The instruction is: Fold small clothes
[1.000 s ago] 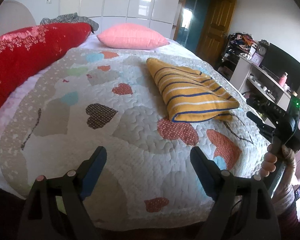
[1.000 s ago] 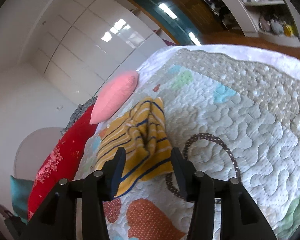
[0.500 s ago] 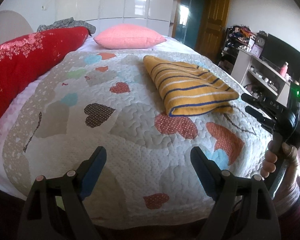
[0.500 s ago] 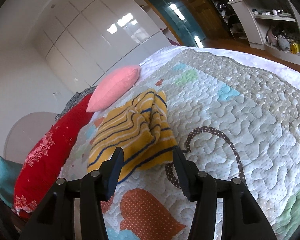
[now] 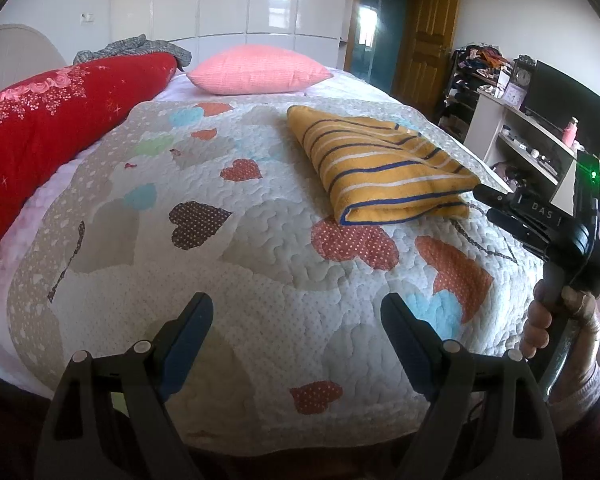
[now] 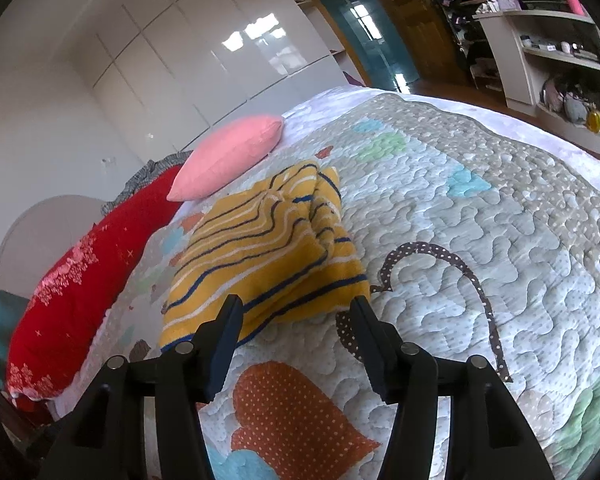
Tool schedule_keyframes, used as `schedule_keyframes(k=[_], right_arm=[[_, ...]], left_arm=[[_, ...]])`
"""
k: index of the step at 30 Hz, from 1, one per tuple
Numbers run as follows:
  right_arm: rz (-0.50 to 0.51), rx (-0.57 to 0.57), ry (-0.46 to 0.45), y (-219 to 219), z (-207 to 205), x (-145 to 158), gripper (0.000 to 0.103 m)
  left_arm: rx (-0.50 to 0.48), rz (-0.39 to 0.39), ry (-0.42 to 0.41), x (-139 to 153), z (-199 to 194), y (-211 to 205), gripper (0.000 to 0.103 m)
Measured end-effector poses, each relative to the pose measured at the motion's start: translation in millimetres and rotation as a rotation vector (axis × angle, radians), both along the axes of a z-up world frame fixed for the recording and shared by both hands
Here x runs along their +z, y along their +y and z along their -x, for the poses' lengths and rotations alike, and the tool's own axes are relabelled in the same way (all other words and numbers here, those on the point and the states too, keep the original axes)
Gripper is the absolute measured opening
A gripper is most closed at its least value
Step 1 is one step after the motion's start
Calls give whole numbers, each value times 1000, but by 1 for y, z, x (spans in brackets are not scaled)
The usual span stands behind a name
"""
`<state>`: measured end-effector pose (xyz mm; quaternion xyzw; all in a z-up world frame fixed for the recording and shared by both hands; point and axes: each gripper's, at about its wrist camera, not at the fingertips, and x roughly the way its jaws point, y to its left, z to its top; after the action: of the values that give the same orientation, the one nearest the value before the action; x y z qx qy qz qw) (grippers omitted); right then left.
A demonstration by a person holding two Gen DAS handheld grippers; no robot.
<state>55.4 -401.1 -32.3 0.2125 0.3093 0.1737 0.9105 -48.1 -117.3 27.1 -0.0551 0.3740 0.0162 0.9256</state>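
A folded yellow garment with blue and white stripes (image 5: 384,168) lies on the quilted bed cover (image 5: 236,248), right of centre; it also shows in the right wrist view (image 6: 268,252). My left gripper (image 5: 296,328) is open and empty, low over the near edge of the bed, well short of the garment. My right gripper (image 6: 296,320) is open and empty, its tips just short of the garment's near edge. From the left wrist view the right gripper (image 5: 496,208) is held by a hand at the right, close to the garment's corner.
A pink pillow (image 5: 260,70) and a long red bolster (image 5: 60,128) lie at the head and left side of the bed. A white shelf unit with a TV (image 5: 564,108) stands to the right. A wooden door (image 5: 428,40) is behind.
Both grippers have drawn back and lowered slightly from the garment; the view has levelled. The garment lies still and folded. Both grippers stay open.
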Motion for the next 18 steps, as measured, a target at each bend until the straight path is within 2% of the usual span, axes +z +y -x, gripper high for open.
schedule_keyframes(k=[7,15,18], right_arm=[[33,14,2,5,1,-3,61],[85,8,-14,5,8,-1,64],[134,33,-13,17,12,-1,65]], left_arm=[[-3,-22,19,-5,-2,-5,85],[49,-120,36,-6,-4,-12,86],[69,-127,44,-9,-4,-9,87]])
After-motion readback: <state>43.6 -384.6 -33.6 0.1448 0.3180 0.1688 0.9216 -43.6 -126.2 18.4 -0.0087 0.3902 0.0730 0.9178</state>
